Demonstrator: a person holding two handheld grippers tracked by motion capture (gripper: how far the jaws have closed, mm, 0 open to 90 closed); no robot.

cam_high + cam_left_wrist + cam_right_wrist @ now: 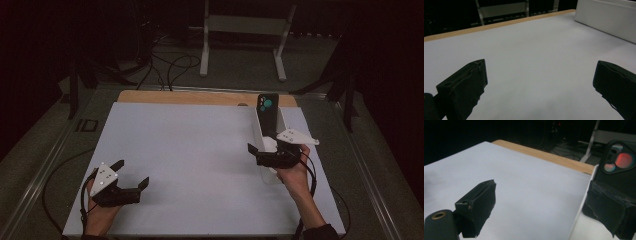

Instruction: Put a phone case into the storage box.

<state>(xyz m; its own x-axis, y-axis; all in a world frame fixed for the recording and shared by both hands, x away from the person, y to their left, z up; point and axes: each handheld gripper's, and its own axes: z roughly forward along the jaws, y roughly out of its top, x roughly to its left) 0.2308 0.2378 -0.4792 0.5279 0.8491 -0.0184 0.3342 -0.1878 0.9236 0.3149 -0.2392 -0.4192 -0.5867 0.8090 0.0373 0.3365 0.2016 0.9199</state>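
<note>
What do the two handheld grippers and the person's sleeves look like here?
Both the left gripper and the right gripper are matte black with two blocky, rough-edged jaws. Each carries a grey three-cornered plate with small dots on top and trails a thin black cable. A dark sleeve cuff covers the right wrist.

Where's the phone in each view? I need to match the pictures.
High view: the phone stands upright at the far right of the table, in the white tray, just beyond the right gripper.
Left gripper view: not in it; the tray's wall crosses the top right corner.
Right gripper view: upper right, behind the right-hand jaw.
Shared landmark: the table's wooden far edge.
</note>
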